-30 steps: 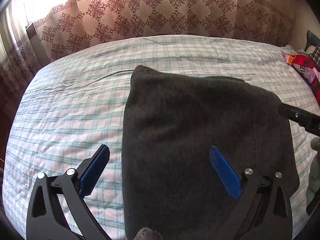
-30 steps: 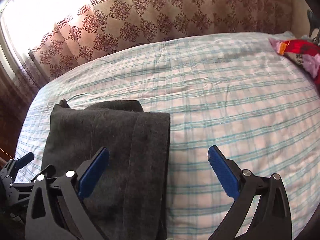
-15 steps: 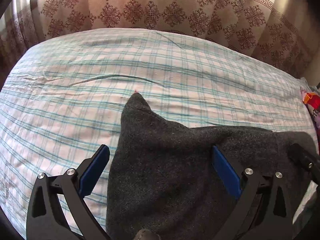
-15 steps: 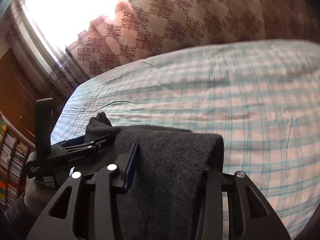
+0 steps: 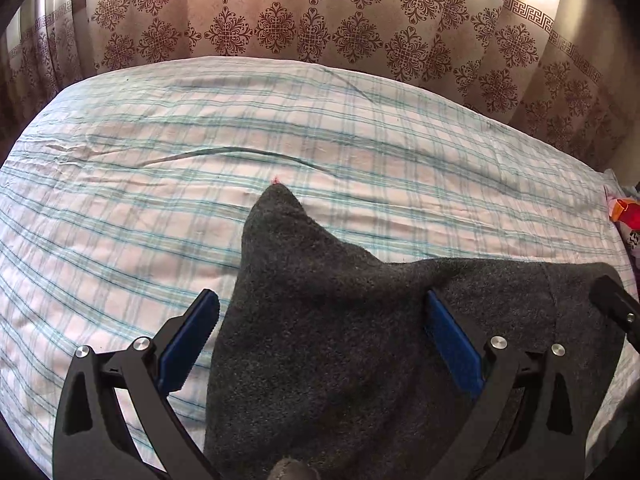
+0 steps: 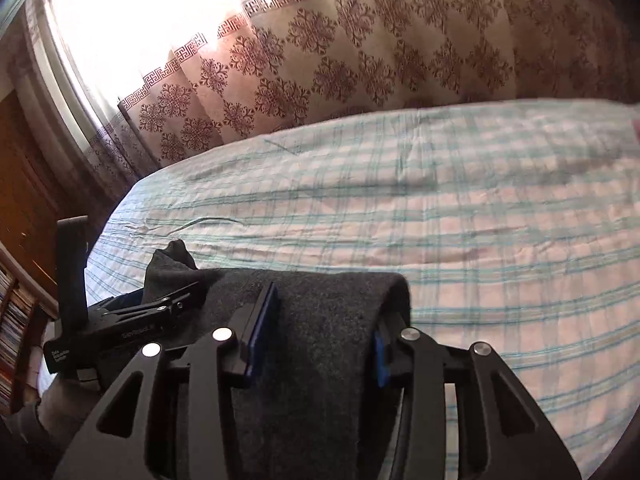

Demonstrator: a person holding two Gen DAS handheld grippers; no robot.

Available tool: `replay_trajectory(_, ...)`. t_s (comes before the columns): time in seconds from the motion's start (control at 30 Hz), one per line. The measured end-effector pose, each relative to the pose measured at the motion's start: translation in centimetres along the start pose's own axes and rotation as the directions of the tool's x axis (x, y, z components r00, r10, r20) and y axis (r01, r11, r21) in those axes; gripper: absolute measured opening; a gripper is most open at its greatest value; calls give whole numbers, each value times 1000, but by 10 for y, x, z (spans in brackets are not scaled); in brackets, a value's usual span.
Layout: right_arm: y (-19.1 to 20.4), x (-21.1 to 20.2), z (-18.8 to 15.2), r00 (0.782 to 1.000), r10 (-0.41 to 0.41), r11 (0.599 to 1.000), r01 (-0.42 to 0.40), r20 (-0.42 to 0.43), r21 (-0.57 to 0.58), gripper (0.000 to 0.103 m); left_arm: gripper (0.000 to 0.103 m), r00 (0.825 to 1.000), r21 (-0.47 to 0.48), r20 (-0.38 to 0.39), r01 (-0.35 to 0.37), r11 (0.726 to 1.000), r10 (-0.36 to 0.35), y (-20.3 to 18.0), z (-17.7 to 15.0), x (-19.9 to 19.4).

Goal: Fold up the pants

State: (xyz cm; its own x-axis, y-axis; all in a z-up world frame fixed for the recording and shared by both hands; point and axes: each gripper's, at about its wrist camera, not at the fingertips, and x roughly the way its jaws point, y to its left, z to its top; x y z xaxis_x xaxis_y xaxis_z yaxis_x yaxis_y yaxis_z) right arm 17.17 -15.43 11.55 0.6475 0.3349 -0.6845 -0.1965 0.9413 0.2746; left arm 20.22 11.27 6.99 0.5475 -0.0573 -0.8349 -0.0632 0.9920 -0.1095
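Pants: the dark grey fleece pants (image 5: pixel 344 344) are lying folded into a thick bundle at the near edge of the bed (image 5: pixel 160 168), which is covered with a pink and teal checked sheet; one corner is poking up into a peak toward the far side.

Right gripper: the right gripper (image 6: pixel 324 340) is pinching the right-hand end of the bundle, its blue-padded fingers (image 6: pixel 262 334) pressing on the fleece from both sides. A second ago these fingers were spread wide over the sheet and the pants' edge; they closed hard on the cloth and have just been opening a little, with the fabric between them and the pads on it.

Left gripper: the left gripper (image 5: pixel 320 344) is hovering with its fingers spread wide, one over the bare sheet just left of the pants, the other over the grey fabric. Nothing is being pinched. It has been swinging toward the left side of the bundle over the last second.

What changed: the flat rectangle seen a second ago is now bunching and lifting at the right end.

Meaning for the task: the right end looks taken up, probably for a further fold or for tidying. The left fingers likely need to take the left edge next, otherwise the layers may be slipping apart.

Background: patterned brown curtains (image 5: pixel 320 20) are hanging behind the bed.
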Motion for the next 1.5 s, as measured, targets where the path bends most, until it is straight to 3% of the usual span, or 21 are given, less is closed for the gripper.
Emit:
replay_trajectory(0.03, 10, -16, -3, 997, -61, 997, 63, 39, -51, 61, 101, 1000, 0, -2, 4, 1000, -4, 1, 0, -1)
replay_trajectory(0.07, 21, -32, -9, 991, -106, 988, 114, 82, -102, 66, 101, 1000, -1, -3, 6, 1000, -6, 2, 1, -1)
replay_trajectory(0.13, 42, -50, -25, 990, -106, 974, 122, 95, -189, 66, 101, 1000, 0, -7, 7, 1000, -7, 1, 1, -1)
replay_trajectory(0.2, 52, -49, -44, 995, -97, 970, 103, 38, -220, 65, 101, 1000, -4, -14, 12, 1000, -12, 2, 1, -1)
replay_trajectory(0.27, 53, -30, -65, 989, -147, 959, 134, -34, -248, 63, 101, 1000, -5, -23, 21, 1000, -21, 3, 1, -1)
replay_trajectory(0.37, 33, -3, -81, 981, -141, 977, 116, -130, -181, 64, 101, 998, -3, -45, 39, 999, -39, 3, 2, -4)
replay_trajectory(0.47, 32, -8, -78, 983, -142, 978, 121, -118, -169, 66, 101, 998, 36, -61, 9, 999, -7, -1, 0, -16)
replay_trajectory(0.6, 40, -41, -73, 989, -143, 978, 135, -43, -159, 81, 101, 998, 34, -69, 1, 999, 1, 2, -18, -41)
replay_trajectory(0.7, 53, -63, -87, 992, -122, 978, 117, -24, -170, 88, 101, 998, 87, -34, -48, 995, 52, 0, -39, -64)
replay_trajectory(0.8, 63, -70, -110, 988, -142, 975, 131, -52, -180, 93, 101, 997, 119, -28, -70, 990, 74, 2, -65, -82)
replay_trajectory(0.93, 65, -64, -137, 969, -217, 965, 195, -117, -176, 98, 101, 995, 113, -75, -63, 992, 72, 11, -101, -89)
replay_trajectory(1.1, 53, -44, -142, 960, -192, 979, 174, -206, -101, 98, 101, 995, 91, -84, -39, 995, 47, 18, -123, -87)
replay_trajectory(1.2, 58, -53, -138, 960, -207, 975, 187, -187, -117, 98, 101, 995, 111, -75, -51, 993, 59, 15, -124, -97)
replay_trajectory(1.37, 74, -98, -138, 960, -276, 954, 268, -39, -136, 98, 101, 995, 169, 25, -99, 981, 96, 6, -132, -137)
replay_trajectory(1.43, 77, -116, -139, 956, -292, 948, 294, 36, -123, 98, 101, 996, 161, 28, -82, 983, 79, 7, -138, -151)
replay_trajectory(1.5, 76, -125, -140, 966, -254, 962, 257, 50, -94, 98, 101, 999, 148, 24, -41, 988, 38, 8, -145, -161)
